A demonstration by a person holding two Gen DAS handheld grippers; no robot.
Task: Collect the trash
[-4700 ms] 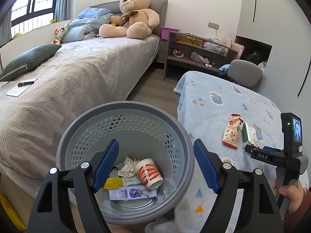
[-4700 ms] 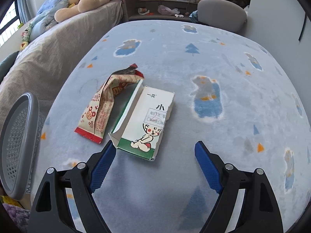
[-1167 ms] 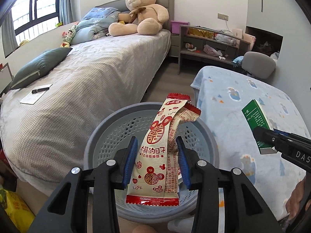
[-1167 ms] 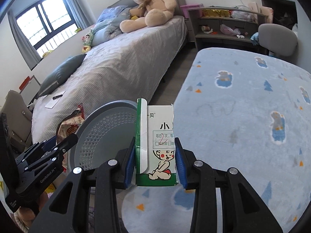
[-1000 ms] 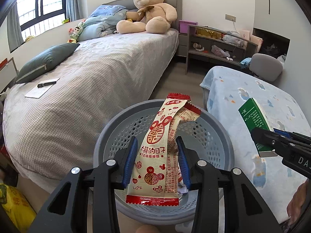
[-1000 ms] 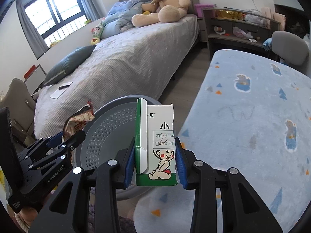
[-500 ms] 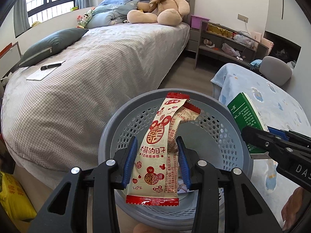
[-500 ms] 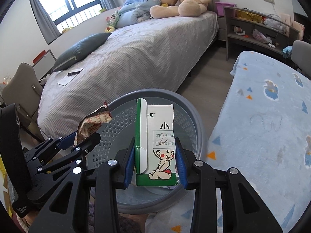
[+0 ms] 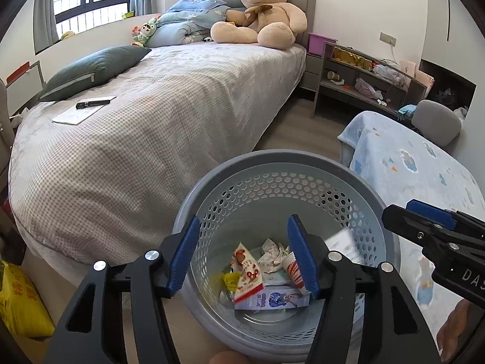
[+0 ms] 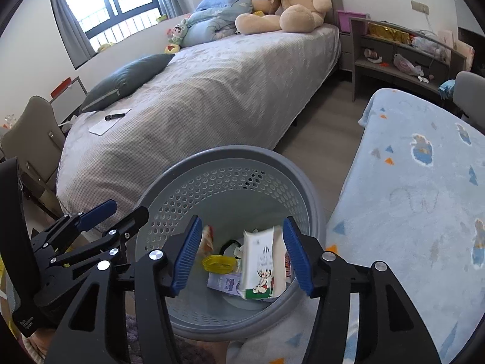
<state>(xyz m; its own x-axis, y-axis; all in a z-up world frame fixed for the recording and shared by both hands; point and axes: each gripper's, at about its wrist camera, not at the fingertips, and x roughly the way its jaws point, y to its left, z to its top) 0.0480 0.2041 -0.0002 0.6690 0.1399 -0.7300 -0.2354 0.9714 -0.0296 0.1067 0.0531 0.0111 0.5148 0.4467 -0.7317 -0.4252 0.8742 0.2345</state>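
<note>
Your left gripper and right gripper hang side by side over the grey perforated trash basket, both tilted down toward its mouth. The jaws of each are opening, and nothing is pressed between either pair.

Below your right gripper, the green-and-white carton is blurred between the spread blue pads, clear of both and inside the basket's rim. In the left wrist view the same carton shows only as a pale smear against the basket's right inner wall.

The red-and-cream snack wrapper lies among the other rubbish at the bottom of the basket, leaning on a blue-printed flat box. Beside them sit crumpled paper, a paper cup partly hidden by a pad of your left gripper, and a yellow scrap.

The basket stands on the wooden floor between the bed with its grey checked cover and the desk draped in a pale blue patterned blanket. On the bed, a big teddy bear sits at the headboard, a dark green pillow lies along the window side, and a pen rests on a sheet of paper. Part of your hand shows under the right gripper.
</note>
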